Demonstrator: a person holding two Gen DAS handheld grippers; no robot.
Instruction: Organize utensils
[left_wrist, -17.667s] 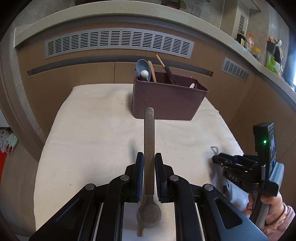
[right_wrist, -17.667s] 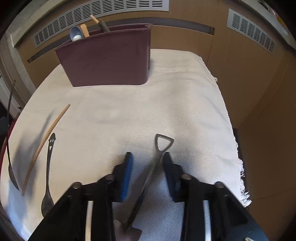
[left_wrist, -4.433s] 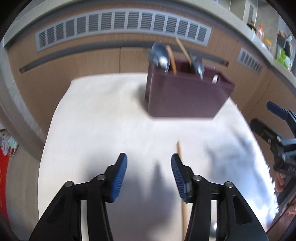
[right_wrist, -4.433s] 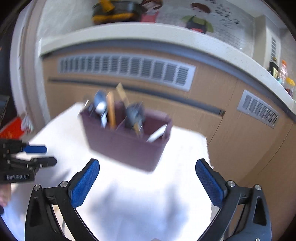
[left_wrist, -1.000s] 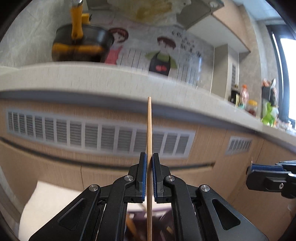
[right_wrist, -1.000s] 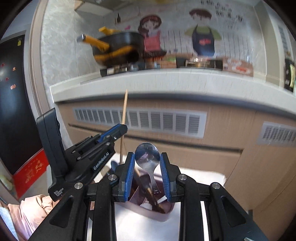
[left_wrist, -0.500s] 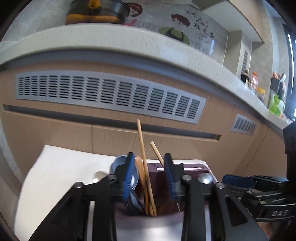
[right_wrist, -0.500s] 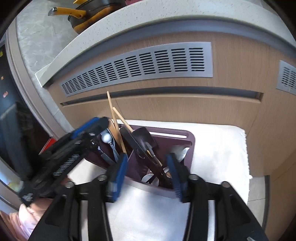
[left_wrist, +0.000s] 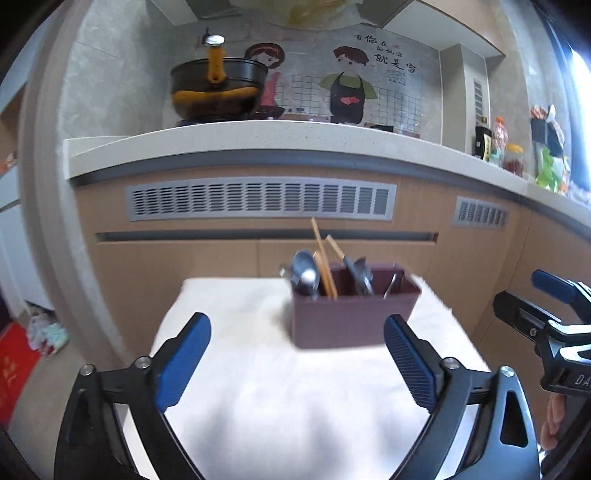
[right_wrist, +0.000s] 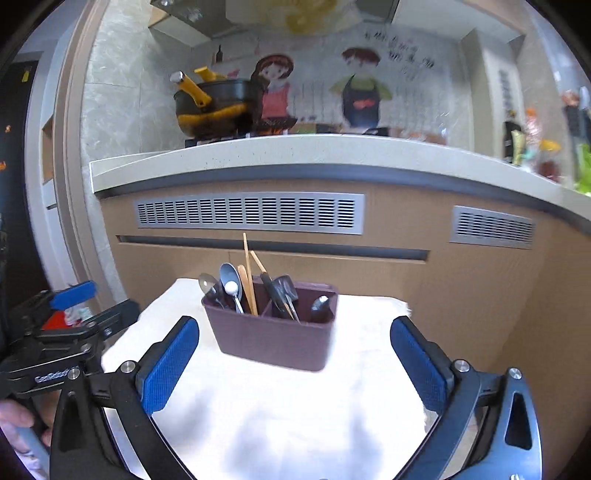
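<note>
A maroon utensil holder (left_wrist: 351, 317) (right_wrist: 273, 339) stands at the far end of a white cloth (left_wrist: 295, 398) (right_wrist: 295, 406). Spoons (right_wrist: 231, 282), wooden chopsticks (right_wrist: 248, 273) (left_wrist: 322, 258) and dark-handled utensils (right_wrist: 280, 293) stick up out of its compartments. My left gripper (left_wrist: 297, 354) hangs back from the holder, its jaws opening wide with nothing between them. My right gripper (right_wrist: 293, 356) is likewise short of the holder, jaws opening wide and empty. Each gripper also appears at the edge of the other's view, the right gripper (left_wrist: 546, 314) on the right and the left gripper (right_wrist: 74, 317) on the left.
Behind the cloth runs a wooden cabinet front with grey vents (left_wrist: 258, 201) under a pale countertop (right_wrist: 295, 155). A black pot with yellow handles (left_wrist: 218, 88) sits on it, with bottles and jars (left_wrist: 498, 147) at the right. A person's hand (right_wrist: 14, 421) holds the left gripper.
Both grippers let go of a chopstick and a spoon into the holder, opened wide, and pulled back from it. The holder now looks smaller and farther off.
</note>
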